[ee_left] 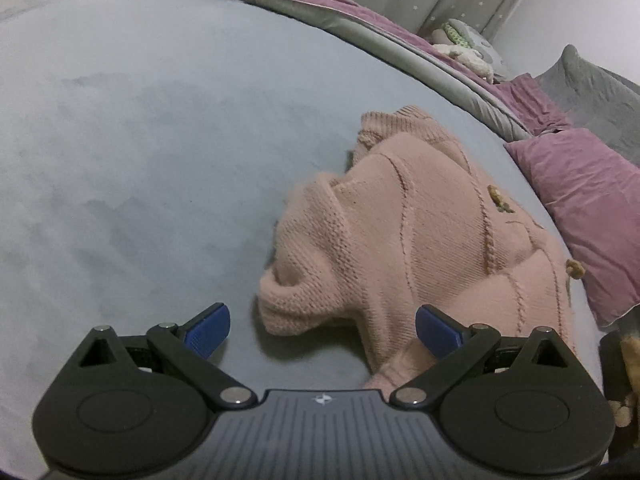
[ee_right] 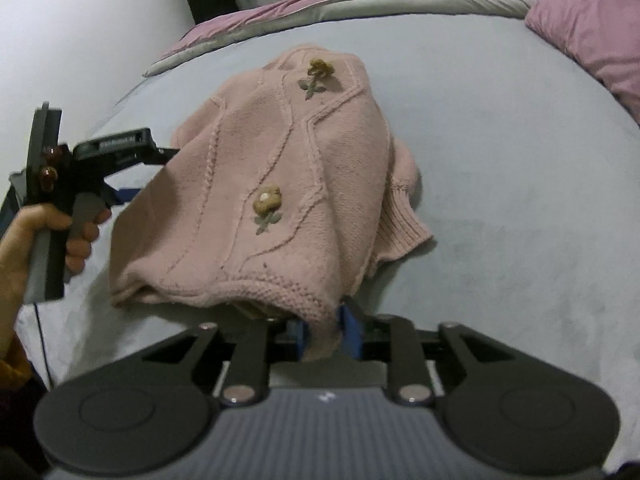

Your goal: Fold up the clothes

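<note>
Left wrist view:
- The only mark is a small white emblem on the ribbed body of the left claw (ee_left: pixel 322 330); no words can be read here.
- The left claw stands wide apart with nothing between its blue pads (ee_left: pixel 210 330), low over the bed (ee_left: pixel 120 160).
- The pink sweater (ee_left: pixel 400 240) lies bunched on the grey-blue sheet, right of centre; a rolled cuff sits just ahead of the gap between the pads, and the knit runs behind the right-hand pad.
- Small tan knitted flowers (ee_left: pixel 500 200) dot the sweater.
- A mauve pillow (ee_left: pixel 592 208) lies just beside the sweater at the right; a grey-and-mauve quilt (ee_left: pixel 320 12) runs along the far edge, with a star-printed curtain behind.

Right wrist view:
- The right claw (ee_right: pixel 326 334) is closed narrow on the sweater's (ee_right: pixel 280 168) near hem, with pink knit pinched between the blue pads.
- The sweater rises as a tent from the bed (ee_right: pixel 500 160), showing two tan flowers (ee_right: pixel 268 200).
- At the left a hand (ee_right: pixel 60 236) holds the other claw's handle; pale lettering on its black body is too blurred to read.
- That claw's front end is hidden behind the sweater's edge.
- The mauve pillow (ee_right: pixel 588 20) lies at the upper right, well apart from the sweater.
</note>
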Demonstrator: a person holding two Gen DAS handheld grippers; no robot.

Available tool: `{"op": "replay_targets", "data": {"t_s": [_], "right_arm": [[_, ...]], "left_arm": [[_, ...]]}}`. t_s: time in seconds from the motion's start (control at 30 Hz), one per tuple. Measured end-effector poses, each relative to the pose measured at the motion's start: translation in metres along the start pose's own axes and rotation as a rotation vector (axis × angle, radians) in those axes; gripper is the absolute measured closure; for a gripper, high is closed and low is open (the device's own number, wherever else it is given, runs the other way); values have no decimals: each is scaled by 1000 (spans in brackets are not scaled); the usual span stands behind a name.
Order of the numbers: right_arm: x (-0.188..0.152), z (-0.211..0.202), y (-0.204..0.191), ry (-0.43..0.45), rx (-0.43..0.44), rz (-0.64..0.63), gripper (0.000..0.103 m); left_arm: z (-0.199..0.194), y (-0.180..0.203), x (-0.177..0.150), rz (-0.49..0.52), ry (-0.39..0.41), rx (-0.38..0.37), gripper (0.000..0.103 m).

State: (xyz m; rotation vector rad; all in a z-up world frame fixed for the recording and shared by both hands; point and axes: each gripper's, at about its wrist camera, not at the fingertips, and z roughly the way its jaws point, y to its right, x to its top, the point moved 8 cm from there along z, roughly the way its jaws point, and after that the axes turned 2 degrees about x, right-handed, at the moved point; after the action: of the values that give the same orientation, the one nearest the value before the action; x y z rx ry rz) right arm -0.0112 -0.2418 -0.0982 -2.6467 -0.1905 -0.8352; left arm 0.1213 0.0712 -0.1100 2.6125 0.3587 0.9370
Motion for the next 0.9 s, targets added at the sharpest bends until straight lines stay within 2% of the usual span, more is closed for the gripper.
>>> {"op": "replay_targets", "data": {"t_s": [0.03, 0.07, 0.1, 0.23, 0.3, 0.37, 0.47, 0.57, 0.7, 0.9], "right_arm": [[0, -1, 2, -7, 6, 10, 64], [0, -1, 3, -12, 10, 16, 53], [-1, -2, 3, -18, 14, 22, 48], [4, -11, 0, -11, 14, 17, 39], [10, -16, 0, 3, 16, 22, 31], [15, -20, -1, 10, 30, 25, 26], [20, -24, -5, 6, 59, 22, 22], [25, -31, -9, 15, 76, 16, 11], [34, -33, -14, 42, 103, 23, 8], [48, -19, -13, 74, 114, 72, 5]], "left_arm": [[0, 1, 0, -7, -1, -8, 5], [1, 2, -1, -15, -1, -16, 6], [1, 3, -1, -26, -5, -27, 7], [6, 6, -4, -85, -37, -92, 18], [9, 10, -6, -89, -43, -98, 22], [9, 12, -6, -75, -39, -93, 33], [7, 15, -7, -55, -35, -92, 43], [8, 18, -7, -36, -37, -83, 53], [7, 19, -7, -14, -35, -55, 55], [-4, 20, 3, -3, 8, -27, 54]]}}
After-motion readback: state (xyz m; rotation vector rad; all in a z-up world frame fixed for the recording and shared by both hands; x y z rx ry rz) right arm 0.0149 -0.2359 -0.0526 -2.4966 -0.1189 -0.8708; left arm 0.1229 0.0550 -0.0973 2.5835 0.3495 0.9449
